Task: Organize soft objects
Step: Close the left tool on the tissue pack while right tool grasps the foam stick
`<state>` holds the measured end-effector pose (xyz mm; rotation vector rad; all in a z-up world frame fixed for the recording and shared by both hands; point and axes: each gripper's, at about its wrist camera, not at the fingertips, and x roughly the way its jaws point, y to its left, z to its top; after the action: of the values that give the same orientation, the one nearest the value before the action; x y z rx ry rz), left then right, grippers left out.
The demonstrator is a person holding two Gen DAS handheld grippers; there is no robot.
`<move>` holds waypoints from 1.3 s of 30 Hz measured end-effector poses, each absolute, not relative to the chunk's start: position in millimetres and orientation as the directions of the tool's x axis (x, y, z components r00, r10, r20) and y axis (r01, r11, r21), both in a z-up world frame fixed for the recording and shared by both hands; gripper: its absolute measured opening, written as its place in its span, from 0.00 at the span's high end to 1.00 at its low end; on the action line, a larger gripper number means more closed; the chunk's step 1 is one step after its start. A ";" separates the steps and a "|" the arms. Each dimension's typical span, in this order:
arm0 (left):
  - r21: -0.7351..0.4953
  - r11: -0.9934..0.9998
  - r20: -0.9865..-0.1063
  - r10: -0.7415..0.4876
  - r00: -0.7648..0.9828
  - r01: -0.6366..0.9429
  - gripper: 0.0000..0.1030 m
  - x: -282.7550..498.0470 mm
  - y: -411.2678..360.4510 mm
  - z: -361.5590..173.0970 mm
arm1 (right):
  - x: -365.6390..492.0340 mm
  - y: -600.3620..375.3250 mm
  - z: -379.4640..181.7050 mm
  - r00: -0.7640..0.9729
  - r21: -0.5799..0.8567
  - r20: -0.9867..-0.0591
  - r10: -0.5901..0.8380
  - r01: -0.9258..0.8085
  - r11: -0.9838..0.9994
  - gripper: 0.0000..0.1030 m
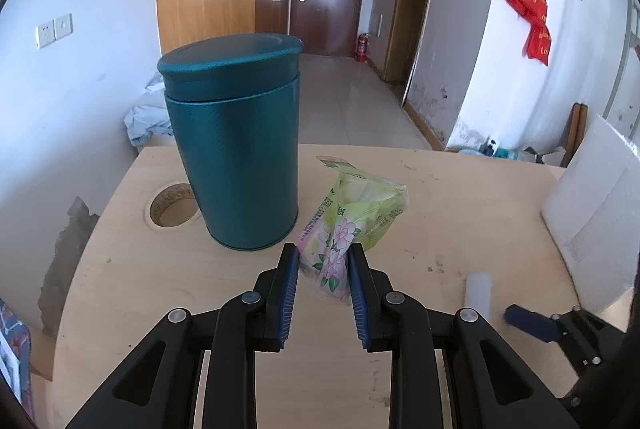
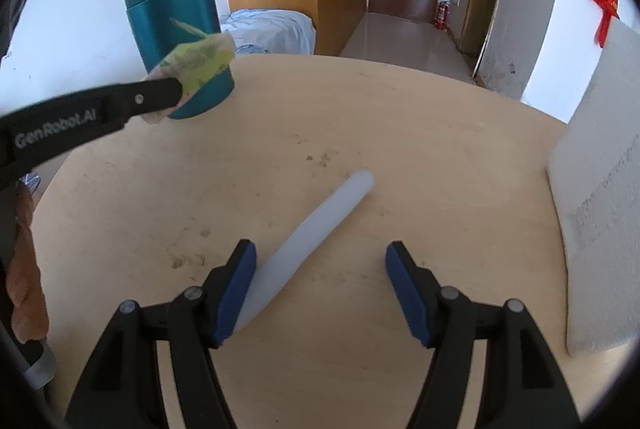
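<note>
My left gripper (image 1: 323,257) is shut on the near end of a green floral tissue pack (image 1: 352,219) and holds it above the round wooden table (image 1: 440,197), just right of a tall teal canister (image 1: 236,145). The right wrist view shows the pack (image 2: 198,63) lifted in front of the canister (image 2: 176,17). My right gripper (image 2: 320,261) is open and empty, low over the table (image 2: 400,133). A white soft tube (image 2: 316,237) lies diagonally between its fingers, its near end against the left pad (image 2: 236,289). The tube's tip (image 1: 479,291) shows in the left wrist view.
A white foam block (image 1: 596,225) stands at the table's right edge, also in the right wrist view (image 2: 600,209). A round hole (image 1: 174,207) is cut in the tabletop left of the canister. Bedding (image 2: 272,31) lies beyond the far edge.
</note>
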<state>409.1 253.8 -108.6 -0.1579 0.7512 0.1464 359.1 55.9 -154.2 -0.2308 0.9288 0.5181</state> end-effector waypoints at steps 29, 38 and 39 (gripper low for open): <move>-0.115 0.972 -0.671 0.078 0.738 -0.207 0.74 396.1 252.7 -98.4 | 354.7 62.4 -150.2 0.507 -0.022 -0.811 0.292 -0.525 0.851 0.40; -0.127 0.967 -0.660 0.082 0.747 -0.219 0.74 389.9 254.7 -95.0 | 354.6 63.0 -150.6 0.512 -0.025 -0.811 0.283 -0.513 0.858 0.74; -0.125 0.967 -0.660 0.084 0.747 -0.220 0.74 389.5 254.1 -94.7 | 355.4 61.6 -150.1 0.508 -0.018 -0.813 0.287 -0.514 0.858 0.75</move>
<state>389.5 254.1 -94.7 -0.2005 0.7096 0.1674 355.4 61.6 -150.1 -0.2720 0.9200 0.4893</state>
